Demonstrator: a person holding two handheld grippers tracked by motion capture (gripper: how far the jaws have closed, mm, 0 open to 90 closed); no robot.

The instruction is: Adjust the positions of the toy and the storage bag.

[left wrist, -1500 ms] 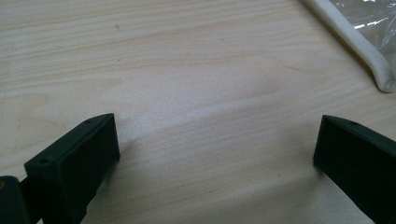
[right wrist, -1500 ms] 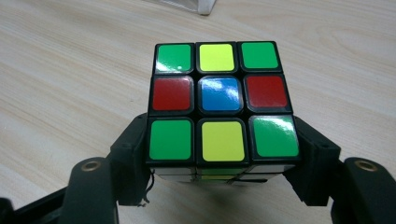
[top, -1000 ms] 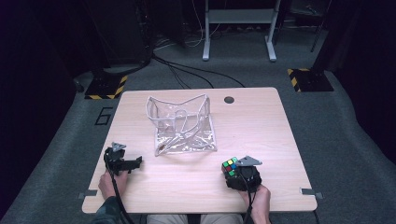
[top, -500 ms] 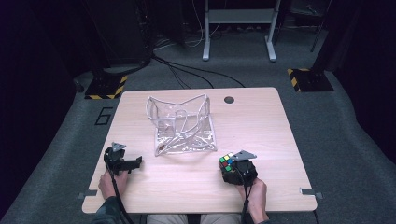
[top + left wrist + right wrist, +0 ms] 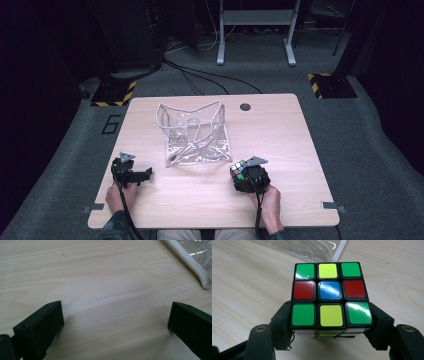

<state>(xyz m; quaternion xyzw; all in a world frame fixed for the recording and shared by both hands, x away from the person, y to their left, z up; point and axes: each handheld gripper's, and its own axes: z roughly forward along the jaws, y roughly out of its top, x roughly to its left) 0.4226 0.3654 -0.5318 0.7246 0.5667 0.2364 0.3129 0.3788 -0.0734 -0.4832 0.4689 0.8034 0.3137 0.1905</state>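
Squeezing the puzzle cube [image 5: 329, 296] tight in the right gripper [image 5: 246, 178], just above the table [image 5: 280, 135] near the clear bag [image 5: 196, 134], likely for putting inside. Resting the left gripper [image 5: 131, 172] wide open, holding nothing.

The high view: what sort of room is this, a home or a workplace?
Probably a lab or recording studio: a bare wooden table on grey carpet, hazard-striped stand bases, floor cables and dark curtains around.
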